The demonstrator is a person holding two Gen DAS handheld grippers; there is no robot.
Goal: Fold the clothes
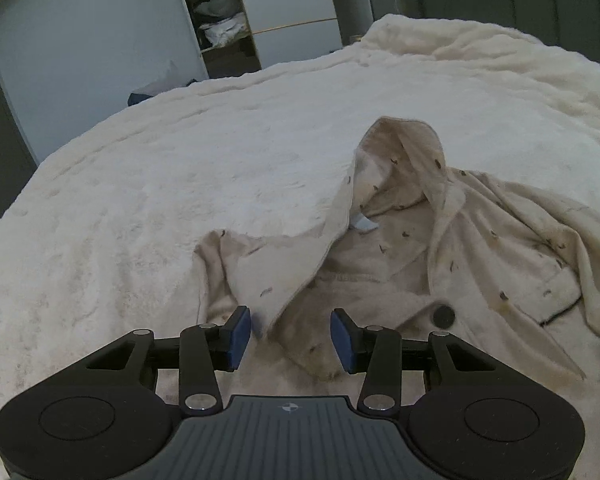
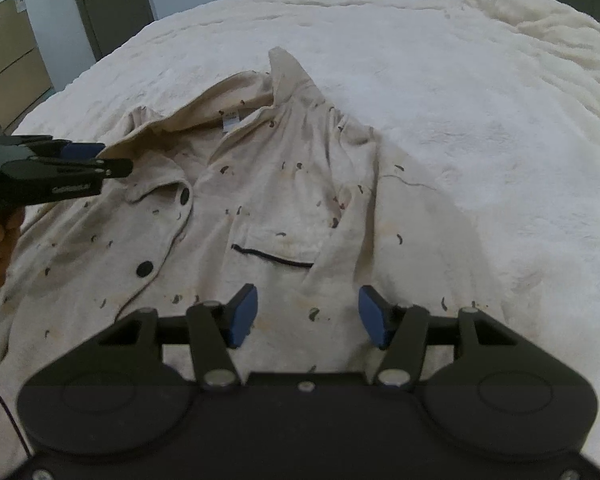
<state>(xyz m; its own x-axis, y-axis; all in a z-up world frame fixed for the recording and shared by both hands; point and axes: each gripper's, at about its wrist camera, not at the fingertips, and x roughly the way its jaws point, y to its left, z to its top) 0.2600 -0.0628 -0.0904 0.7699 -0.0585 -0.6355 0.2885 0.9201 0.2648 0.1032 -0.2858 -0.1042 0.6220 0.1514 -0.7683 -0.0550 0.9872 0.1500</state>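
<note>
A cream pajama shirt [image 2: 260, 200] with small dark marks, black buttons and a dark-trimmed chest pocket [image 2: 276, 248] lies face up and rumpled on the bed. Its collar [image 1: 400, 152] stands raised in the left wrist view, with the label below it. My left gripper [image 1: 290, 338] is open, low over the shirt's left shoulder and lapel edge; it also shows in the right wrist view [image 2: 84, 156] at the shirt's left side. My right gripper [image 2: 306, 316] is open and empty, just above the shirt front below the pocket.
A fluffy white blanket [image 2: 480, 100] covers the whole bed, bunched at the far right. Beyond the bed are a shelf with folded items [image 1: 220, 20], grey doors [image 2: 108, 4] and a cabinet [image 2: 8, 60].
</note>
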